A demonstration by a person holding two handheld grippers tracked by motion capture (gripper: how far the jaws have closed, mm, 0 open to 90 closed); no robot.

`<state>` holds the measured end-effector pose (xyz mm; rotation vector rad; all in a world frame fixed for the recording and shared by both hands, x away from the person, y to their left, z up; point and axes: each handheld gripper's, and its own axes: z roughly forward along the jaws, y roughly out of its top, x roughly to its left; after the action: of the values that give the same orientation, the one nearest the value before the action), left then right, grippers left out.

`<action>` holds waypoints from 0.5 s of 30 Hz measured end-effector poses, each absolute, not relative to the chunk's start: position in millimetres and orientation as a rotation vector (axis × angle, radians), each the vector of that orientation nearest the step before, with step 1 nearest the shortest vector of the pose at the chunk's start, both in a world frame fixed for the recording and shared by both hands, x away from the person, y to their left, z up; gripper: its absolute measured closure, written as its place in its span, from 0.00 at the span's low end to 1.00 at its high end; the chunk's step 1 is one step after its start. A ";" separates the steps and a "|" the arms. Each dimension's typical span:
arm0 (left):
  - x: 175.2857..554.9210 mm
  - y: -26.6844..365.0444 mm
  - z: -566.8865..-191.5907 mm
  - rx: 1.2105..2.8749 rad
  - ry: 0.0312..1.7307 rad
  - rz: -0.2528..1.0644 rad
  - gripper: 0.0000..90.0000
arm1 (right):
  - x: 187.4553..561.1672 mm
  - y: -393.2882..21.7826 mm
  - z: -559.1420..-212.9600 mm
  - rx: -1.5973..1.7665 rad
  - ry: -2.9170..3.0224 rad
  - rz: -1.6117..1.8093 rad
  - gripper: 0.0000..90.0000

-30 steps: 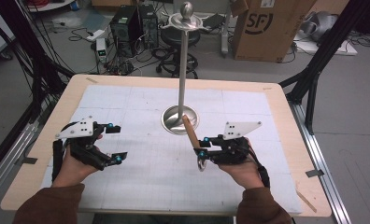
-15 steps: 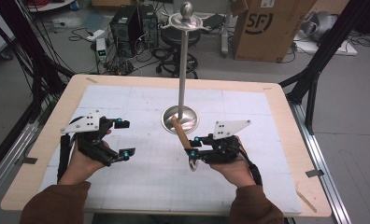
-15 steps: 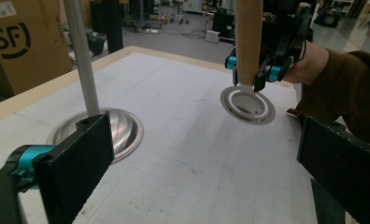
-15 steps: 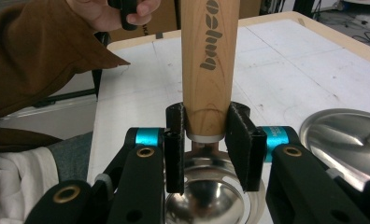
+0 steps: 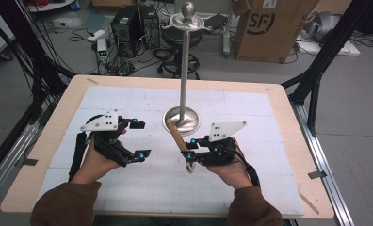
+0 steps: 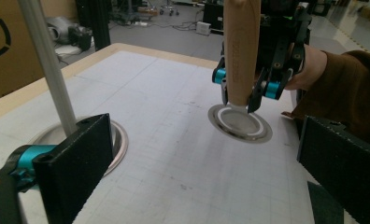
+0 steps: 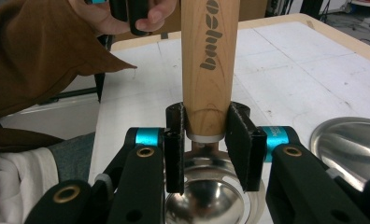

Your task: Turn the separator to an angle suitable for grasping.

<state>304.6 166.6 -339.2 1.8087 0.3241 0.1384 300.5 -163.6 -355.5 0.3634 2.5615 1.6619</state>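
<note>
Right hand-held gripper [image 5: 190,149] clamped on a wooden-handled ladle [image 5: 176,136] near its metal bowl end, handle slanting up beyond the jaws, left hand-held gripper [image 5: 139,138] spread apart, empty, well left of ladle, above tabletop [image 5: 250,101]

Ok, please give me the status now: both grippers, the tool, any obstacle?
Left gripper open, holding nothing. Right gripper shut on wooden-handled utensil, metal head low over mat. Metal stand close behind.

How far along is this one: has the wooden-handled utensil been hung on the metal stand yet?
Done: the right gripper is shut on the wooden-handled utensil, jaws clamped at the base of the handle, metal end low over the mat. In hand: carrying it beside the stand. Left: nothing hangs from the stand's top yet. The left gripper is open and holds nothing.
</note>
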 end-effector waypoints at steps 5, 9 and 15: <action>306.7 152.9 -337.6 1.793 0.310 0.117 0.05 | 299.6 -161.3 -355.3 0.353 2.564 1.668 0.77; 307.6 142.0 -336.3 1.780 0.291 0.095 0.08 | 299.3 -160.0 -355.2 0.351 2.564 1.673 0.77; 308.3 130.2 -331.6 1.767 0.259 0.084 0.10 | 301.0 -158.5 -355.3 0.347 2.563 1.688 0.77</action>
<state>308.3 130.2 -331.6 1.7673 0.2594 0.0840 301.0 -158.5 -355.3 0.3472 2.5631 1.6882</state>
